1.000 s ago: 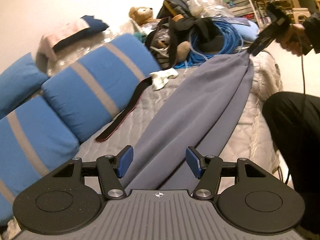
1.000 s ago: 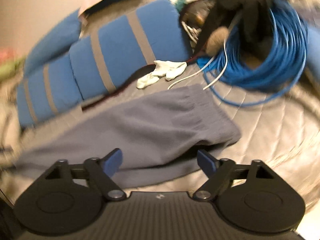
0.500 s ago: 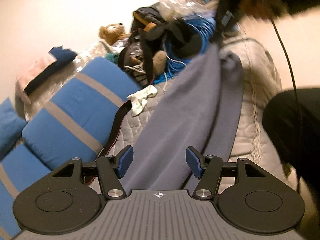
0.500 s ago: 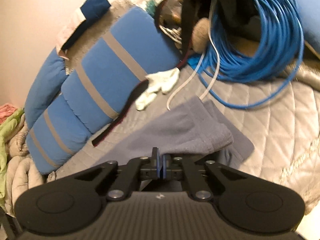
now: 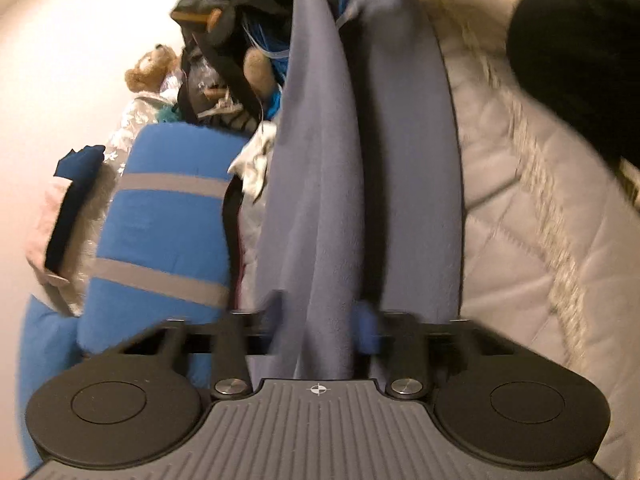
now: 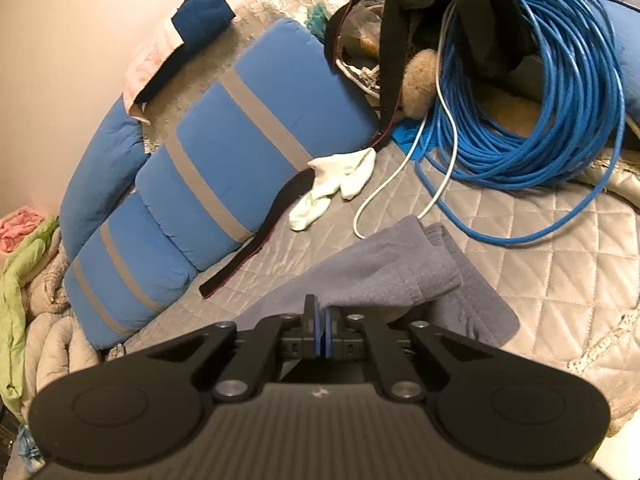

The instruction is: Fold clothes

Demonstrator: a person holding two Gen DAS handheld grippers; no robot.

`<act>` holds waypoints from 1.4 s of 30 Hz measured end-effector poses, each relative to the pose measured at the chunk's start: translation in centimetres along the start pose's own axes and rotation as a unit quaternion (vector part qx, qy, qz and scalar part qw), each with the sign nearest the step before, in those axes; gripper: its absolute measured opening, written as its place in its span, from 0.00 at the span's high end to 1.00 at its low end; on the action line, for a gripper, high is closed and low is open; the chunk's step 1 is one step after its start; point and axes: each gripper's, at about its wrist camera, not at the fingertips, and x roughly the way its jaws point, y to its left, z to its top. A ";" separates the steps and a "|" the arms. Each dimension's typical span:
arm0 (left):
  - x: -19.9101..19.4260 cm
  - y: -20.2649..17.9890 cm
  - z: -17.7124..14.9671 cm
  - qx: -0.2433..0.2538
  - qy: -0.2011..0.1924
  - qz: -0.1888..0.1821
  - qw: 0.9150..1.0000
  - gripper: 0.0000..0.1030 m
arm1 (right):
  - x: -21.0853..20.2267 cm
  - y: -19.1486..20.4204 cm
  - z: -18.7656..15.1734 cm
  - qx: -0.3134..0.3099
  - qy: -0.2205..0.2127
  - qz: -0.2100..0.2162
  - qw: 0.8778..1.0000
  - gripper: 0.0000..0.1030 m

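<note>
A bed covered by a grey quilted bedspread (image 6: 520,248) stands against a pale wall; blue pillows with grey stripes (image 6: 240,152) line its far side, a coil of blue cable (image 6: 560,112) lies beside a heap of dark bags, and a white sock (image 6: 340,180) rests near the pillows; a teddy bear (image 5: 148,70) sits by the wall. The grey-blue trousers (image 5: 320,160) stretch lengthwise along the bedspread between the two grippers. The left gripper (image 5: 322,320) has just been closing its jaws, which now pinch a fold of the trousers at one end; the right gripper (image 6: 321,330) has its jaws fully closed on the cloth's edge at the other end, lifting it slightly off the bed.
</note>
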 end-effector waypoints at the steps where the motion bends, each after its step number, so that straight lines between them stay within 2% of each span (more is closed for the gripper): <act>1: -0.3 0.3 0.0 -0.004 -0.003 0.003 1.000 0.89 | 0.0 -0.1 -0.2 -0.001 0.001 -0.004 1.000 1.00; 5: -1.9 2.0 0.0 -0.047 -0.014 -0.006 0.999 0.92 | 0.0 -0.4 -1.5 -0.032 0.011 -0.035 0.999 0.99; 7: -2.5 2.4 0.1 -0.058 -0.020 -0.010 0.998 0.93 | -0.1 -0.1 -2.6 -0.070 0.016 -0.064 0.995 0.82; 8: -2.7 2.7 0.1 -0.064 -0.021 -0.014 0.998 0.93 | -0.1 0.1 -3.2 -0.090 0.019 -0.078 0.993 0.66; 9: -3.0 2.9 0.1 -0.071 -0.023 -0.017 0.997 0.93 | -0.3 0.3 -3.8 -0.113 0.020 -0.093 0.989 0.57; 10: -3.2 3.1 0.1 -0.077 -0.025 -0.021 0.996 0.93 | -0.5 0.6 -4.4 -0.139 0.018 -0.111 0.984 0.52; 12: -3.5 3.4 0.0 -0.087 -0.028 -0.024 0.996 0.93 | -0.9 1.5 -5.7 -0.209 0.004 -0.151 0.966 0.27; 14: -3.8 3.7 -0.1 -0.095 -0.028 -0.029 0.995 0.95 | -1.1 2.6 -7.1 -0.300 -0.010 -0.185 0.936 0.23; 17: -3.9 4.0 -0.3 -0.103 -0.026 -0.031 0.994 0.98 | -0.2 4.1 -10.1 -0.449 -0.014 -0.245 0.859 0.23; 20: -4.0 4.3 -0.6 -0.114 -0.027 -0.034 0.993 0.97 | 1.5 4.4 -12.2 -0.533 -0.002 -0.284 0.797 0.25; 24: -4.1 4.1 -0.9 -0.120 -0.026 -0.028 0.992 0.93 | 3.3 4.3 -13.4 -0.601 -0.001 -0.333 0.726 0.31; 25: -4.1 3.9 -1.0 -0.119 -0.024 -0.031 0.992 0.92 | 3.7 4.2 -13.5 -0.614 0.000 -0.340 0.712 0.33; 27: -3.9 3.5 -1.2 -0.115 -0.023 -0.035 0.992 0.79 | 4.4 4.0 -13.8 -0.648 0.011 -0.344 0.679 0.46; 28: -3.9 3.3 -1.3 -0.114 -0.024 -0.036 0.993 0.64 | 4.7 4.0 -14.2 -0.668 0.016 -0.340 0.661 0.51; 29: -3.8 3.1 -1.3 -0.112 -0.025 -0.037 0.993 0.55 | 5.0 4.0 -14.5 -0.686 0.022 -0.335 0.646 0.66; 30: -3.7 3.0 -1.4 -0.112 -0.025 -0.038 0.993 0.54 | 5.2 4.1 -14.6 -0.698 0.026 -0.329 0.635 0.81; 31: -3.6 2.9 -1.4 -0.112 -0.024 -0.038 0.993 0.54 | 5.4 4.3 -14.7 -0.711 0.031 -0.323 0.624 0.85; 32: -3.5 2.7 -1.4 -0.111 -0.024 -0.038 0.993 0.54 | 5.5 4.6 -14.5 -0.719 0.029 -0.318 0.618 0.86; 34: -3.2 2.4 -1.4 -0.105 -0.020 -0.037 0.994 0.54 | 5.6 5.2 -13.3 -0.723 0.019 -0.312 0.616 0.92; 42: -1.8 1.3 -1.6 -0.076 -0.001 -0.024 0.997 0.54 | 5.4 8.3 -7.6 -0.727 -0.013 -0.308 0.613 0.95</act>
